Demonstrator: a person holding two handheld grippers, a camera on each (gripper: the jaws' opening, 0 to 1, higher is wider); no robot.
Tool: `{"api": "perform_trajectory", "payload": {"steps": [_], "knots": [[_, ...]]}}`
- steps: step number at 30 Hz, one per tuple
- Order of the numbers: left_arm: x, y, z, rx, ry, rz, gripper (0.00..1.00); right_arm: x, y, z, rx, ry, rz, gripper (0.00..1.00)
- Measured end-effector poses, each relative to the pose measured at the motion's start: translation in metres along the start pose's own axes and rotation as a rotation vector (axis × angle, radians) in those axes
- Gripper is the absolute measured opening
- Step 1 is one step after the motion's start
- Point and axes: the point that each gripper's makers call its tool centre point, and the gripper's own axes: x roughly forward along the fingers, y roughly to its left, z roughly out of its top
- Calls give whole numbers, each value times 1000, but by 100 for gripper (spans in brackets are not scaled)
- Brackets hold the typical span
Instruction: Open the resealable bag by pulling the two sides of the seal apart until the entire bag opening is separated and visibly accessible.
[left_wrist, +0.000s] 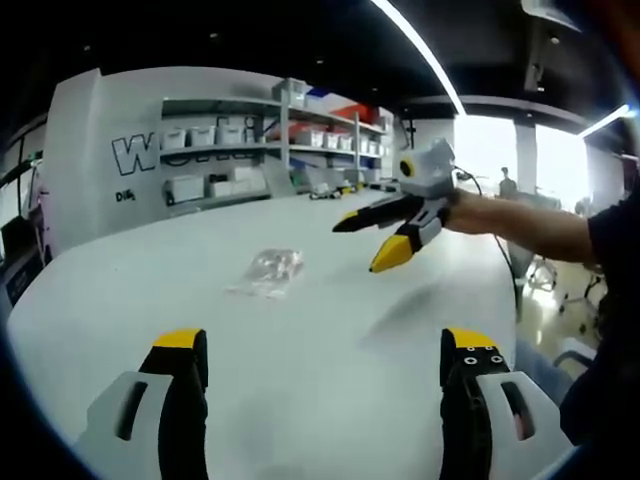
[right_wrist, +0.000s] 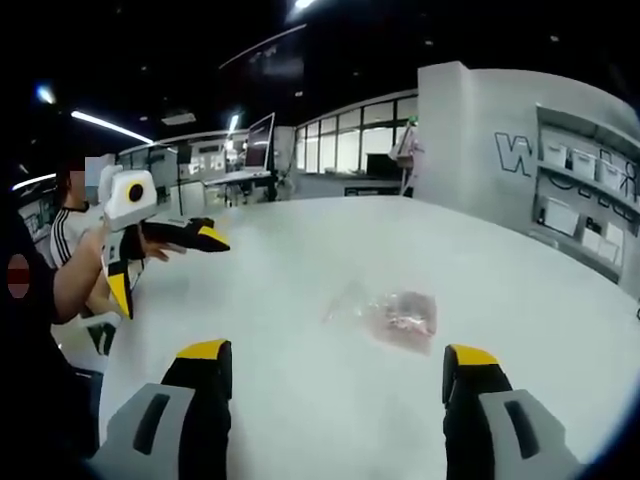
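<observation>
Bag (left_wrist: 268, 270) flat on white table (left_wrist: 330, 350), both tongs wide and empty, wall lettering partly hidden, unreadable

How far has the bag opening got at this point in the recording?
Nothing looks done yet: the resealable bag lies flat on the white table, untouched by either tool. In hand: both jaws stand open, the left hand-held gripper and the right hand-held gripper held above the table, apart from the bag. Left: grip both sides of the seal and pull it fully apart.
</observation>
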Motion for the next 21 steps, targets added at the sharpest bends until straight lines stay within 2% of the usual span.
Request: {"api": "perform_trajectory", "payload": {"steps": [21], "knots": [[1, 2, -1, -4, -2, 2, 95, 6, -6, 1, 5, 1, 0, 86]]}}
